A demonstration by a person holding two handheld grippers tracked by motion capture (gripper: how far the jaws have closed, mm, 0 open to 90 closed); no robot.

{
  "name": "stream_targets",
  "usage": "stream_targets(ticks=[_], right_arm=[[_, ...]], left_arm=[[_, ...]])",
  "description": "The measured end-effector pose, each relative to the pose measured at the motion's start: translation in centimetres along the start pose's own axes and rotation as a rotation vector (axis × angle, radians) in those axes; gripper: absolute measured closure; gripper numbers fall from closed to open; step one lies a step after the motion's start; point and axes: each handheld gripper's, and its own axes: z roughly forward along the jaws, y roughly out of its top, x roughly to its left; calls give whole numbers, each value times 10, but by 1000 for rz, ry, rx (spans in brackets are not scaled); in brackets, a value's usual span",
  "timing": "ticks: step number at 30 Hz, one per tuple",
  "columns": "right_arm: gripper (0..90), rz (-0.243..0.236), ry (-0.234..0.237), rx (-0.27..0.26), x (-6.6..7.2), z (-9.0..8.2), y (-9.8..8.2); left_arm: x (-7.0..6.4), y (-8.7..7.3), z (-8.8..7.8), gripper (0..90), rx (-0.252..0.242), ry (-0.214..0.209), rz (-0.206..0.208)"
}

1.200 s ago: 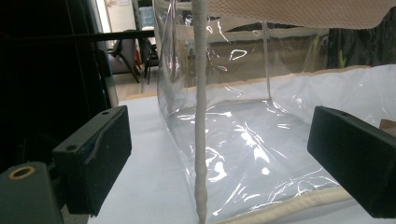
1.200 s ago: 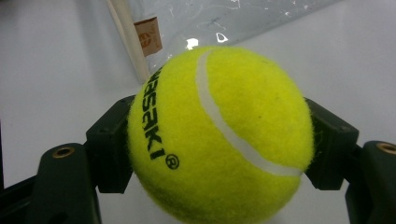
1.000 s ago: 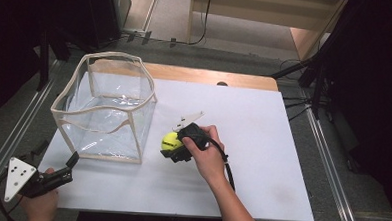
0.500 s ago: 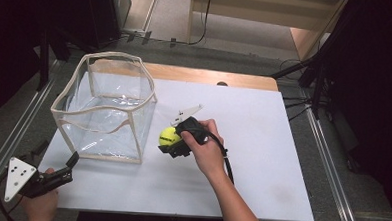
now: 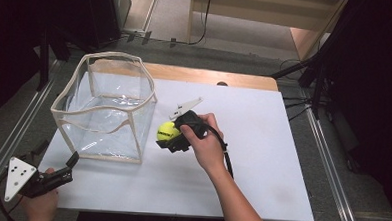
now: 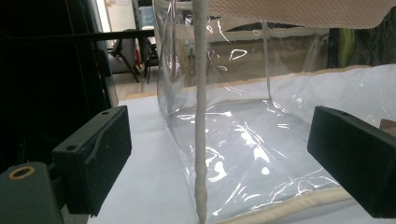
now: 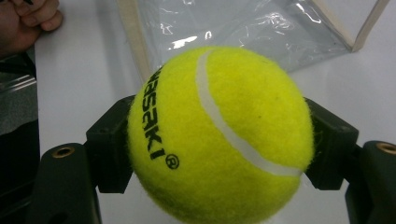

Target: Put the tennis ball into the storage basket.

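Here the worktop [image 5: 262,143] is a white board with a strip of bare wood along its far edge, standing in a dim room with a grey floor and cables [image 5: 294,102] trailing beyond it. One clear plastic bin [image 5: 104,106], cream-edged and open at the top, stands on the worktop. One yellow tennis ball [image 5: 168,131] sits just beside the bin's right wall, pinched between the right tongs [image 5: 170,137], whose pads press on both its sides. The left tongs [image 5: 69,162] lie near the bin's near-left corner, spread wide with nothing between them. Two hands, two tongs, one ball, one bin.
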Motion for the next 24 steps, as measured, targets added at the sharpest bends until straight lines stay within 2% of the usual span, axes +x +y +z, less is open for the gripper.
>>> stream_targets(ticks=[3, 4, 11, 24], right_arm=[[235, -8, 11, -13, -2, -2, 3], [235, 1, 10, -10, -1, -3, 4], [235, -21, 9, -11, -1, -7, 14], [235, -30, 11, -14, -1, -13, 29]], left_arm=[[0, 0, 0, 68, -1, 0, -1], [0, 0, 0, 68, -1, 0, -2], [0, 0, 0, 68, 0, 0, -1], [0, 0, 0, 68, -2, 1, -8]])
